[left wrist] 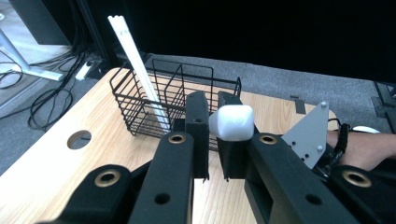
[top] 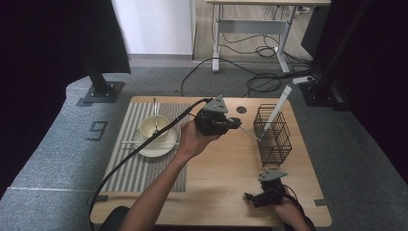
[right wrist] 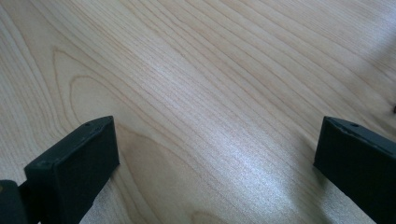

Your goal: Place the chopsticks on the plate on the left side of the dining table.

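Note:
My left gripper [top: 237, 123] hovers over the middle of the wooden table [top: 226, 163], shut on a thin white utensil [top: 248, 132] whose far end reaches the black wire basket [top: 273, 137]. In the left gripper view the utensil's blunt white end [left wrist: 231, 122] sits clamped between the jaws of the left gripper [left wrist: 212, 105], just in front of the basket [left wrist: 140, 100]. A long white stick [top: 279, 105] [left wrist: 135, 60] leans inside the basket. My right gripper [top: 251, 196] rests low at the table's near right, open, and its jaws [right wrist: 215, 154] stand wide apart over bare wood.
A striped mat [top: 144, 168] on the left carries a white plate [top: 161, 149] with a cream bowl [top: 154, 126], a stick across the plate and another utensil behind the bowl. A round cable hole [top: 241, 109] lies near the basket. A desk and cables stand beyond the table.

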{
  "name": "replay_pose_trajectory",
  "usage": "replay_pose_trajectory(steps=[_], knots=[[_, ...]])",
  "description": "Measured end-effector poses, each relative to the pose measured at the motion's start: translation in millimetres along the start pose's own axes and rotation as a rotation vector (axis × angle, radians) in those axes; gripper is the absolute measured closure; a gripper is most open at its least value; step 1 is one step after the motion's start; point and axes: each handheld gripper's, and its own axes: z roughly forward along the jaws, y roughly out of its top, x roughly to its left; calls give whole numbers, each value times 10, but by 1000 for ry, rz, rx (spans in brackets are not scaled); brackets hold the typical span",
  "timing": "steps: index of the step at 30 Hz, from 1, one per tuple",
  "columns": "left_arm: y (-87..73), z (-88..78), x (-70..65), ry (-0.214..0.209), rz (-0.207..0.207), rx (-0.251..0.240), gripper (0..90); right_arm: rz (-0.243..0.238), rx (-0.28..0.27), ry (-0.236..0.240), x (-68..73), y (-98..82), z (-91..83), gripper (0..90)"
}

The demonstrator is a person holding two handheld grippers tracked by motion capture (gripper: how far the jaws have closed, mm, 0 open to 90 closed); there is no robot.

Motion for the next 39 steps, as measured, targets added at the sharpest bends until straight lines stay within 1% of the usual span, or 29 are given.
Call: replay_pose_trajectory(steps=[7,11,14,21,26,32,35,37,39], knots=[[-156,-94,24,1,-21,19,832,-1,0,0,-3,4,3,0],[-275,-142,53,-8,-40,25,833,-3,0,2,-5,8,7,0],[-363,-176,69,-16,-65,25,833,-9,-1,7,-13,11,9,0],[-554,-228,79,-28,-90,27,833,-17,5,18,-30,28,17,0],[-668,-236,58,-42,-102,25,833,-10,10,13,-44,59,30,13],[-793,-211,35,-59,-116,32,832,-19,9,19,-63,122,56,32],[-851,-190,24,-69,-124,32,832,-19,-11,40,-72,170,51,38],[-885,-176,12,-76,-124,36,833,-15,-25,60,-77,200,46,38],[-916,-153,-2,-83,-125,40,833,-13,-36,71,-78,232,46,39]])
